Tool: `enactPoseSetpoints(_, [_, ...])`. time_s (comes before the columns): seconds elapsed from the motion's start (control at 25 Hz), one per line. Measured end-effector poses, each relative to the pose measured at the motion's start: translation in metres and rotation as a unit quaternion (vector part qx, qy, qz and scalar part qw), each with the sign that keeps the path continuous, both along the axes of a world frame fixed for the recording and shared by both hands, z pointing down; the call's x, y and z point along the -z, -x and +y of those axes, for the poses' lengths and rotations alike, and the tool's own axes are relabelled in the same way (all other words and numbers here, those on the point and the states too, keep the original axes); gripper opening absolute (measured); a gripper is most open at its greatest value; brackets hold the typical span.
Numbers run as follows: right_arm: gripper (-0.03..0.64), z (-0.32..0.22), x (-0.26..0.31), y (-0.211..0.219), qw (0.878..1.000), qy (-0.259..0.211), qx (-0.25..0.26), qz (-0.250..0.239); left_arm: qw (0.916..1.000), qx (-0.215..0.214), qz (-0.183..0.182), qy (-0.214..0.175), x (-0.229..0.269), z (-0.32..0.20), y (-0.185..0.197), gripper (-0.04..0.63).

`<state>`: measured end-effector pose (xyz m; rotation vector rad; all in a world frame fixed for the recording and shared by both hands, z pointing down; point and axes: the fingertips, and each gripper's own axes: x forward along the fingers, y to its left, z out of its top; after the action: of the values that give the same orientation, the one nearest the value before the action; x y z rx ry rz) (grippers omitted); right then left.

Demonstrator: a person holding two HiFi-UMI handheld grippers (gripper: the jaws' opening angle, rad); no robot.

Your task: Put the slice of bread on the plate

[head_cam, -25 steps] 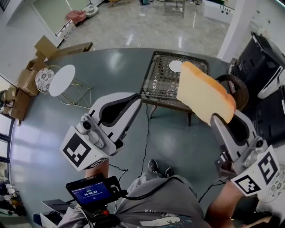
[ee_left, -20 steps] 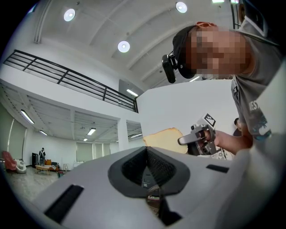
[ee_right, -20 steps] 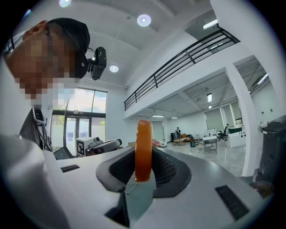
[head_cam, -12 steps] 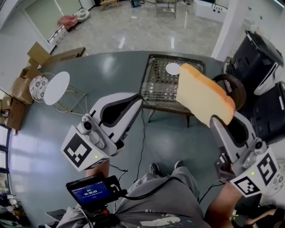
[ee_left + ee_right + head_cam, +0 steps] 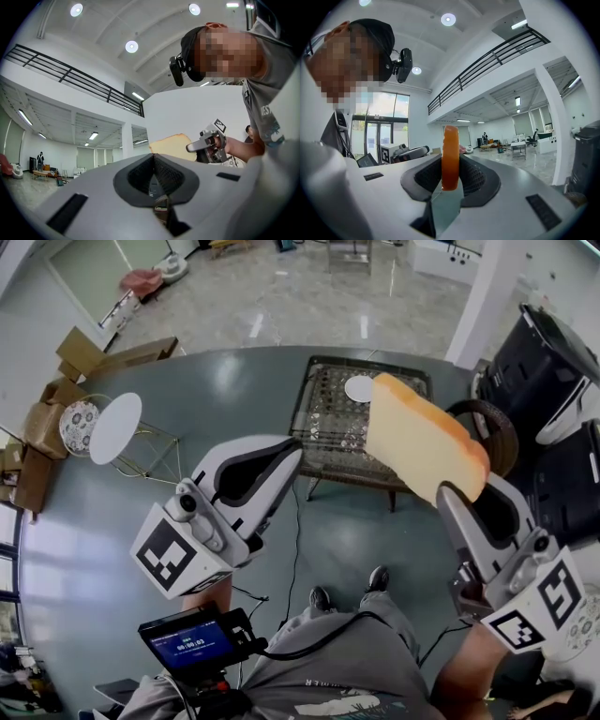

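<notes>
A thick slice of bread [image 5: 422, 446] with an orange-brown crust stands on edge in my right gripper [image 5: 455, 491], which is shut on its lower end. In the right gripper view the bread [image 5: 450, 157] rises upright between the dark pads. A small white plate [image 5: 359, 388] lies on the far side of a low glass-topped table [image 5: 319, 442], beyond both grippers. My left gripper [image 5: 292, 457] hovers over the floor left of the bread; its jaws meet and hold nothing. The left gripper view shows the bread [image 5: 171, 145] sideways.
A round white side table [image 5: 115, 427] and cardboard boxes [image 5: 66, 381] stand at the left. Black machines [image 5: 544, 362] and a dark round seat [image 5: 492, 427] crowd the right. A cable [image 5: 300, 540] runs over the grey floor near the person's shoes [image 5: 349, 589].
The person has stepped forward; the shoes have shifted. Both grippers have drifted a little towards the low table, with the bread still held the same way.
</notes>
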<state>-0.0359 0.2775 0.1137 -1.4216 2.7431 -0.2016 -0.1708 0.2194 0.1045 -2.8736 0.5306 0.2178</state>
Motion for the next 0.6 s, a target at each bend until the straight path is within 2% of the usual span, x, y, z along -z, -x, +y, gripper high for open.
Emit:
enactPoseSetpoints(0.28, [0.097,-0.037,-0.007,-0.063,1.0,-0.005,0.024,-0.005,0.9997,0.023,-0.008,-0.001,-0.008,-0.028,-0.061,0.006])
enactPoseSetpoints(0.48, [0.097,-0.051,0.003,-0.071,0.999,-0.004,0.042,-0.007,0.9992,0.04,-0.009,-0.003,0.003,-0.036,-0.07,0.006])
enactPoseSetpoints(0.6, [0.097,-0.057,0.005,-0.089,0.999,-0.007,0.052,-0.007,0.9987,0.049,-0.008,-0.007,0.006,-0.041,-0.088,0.006])
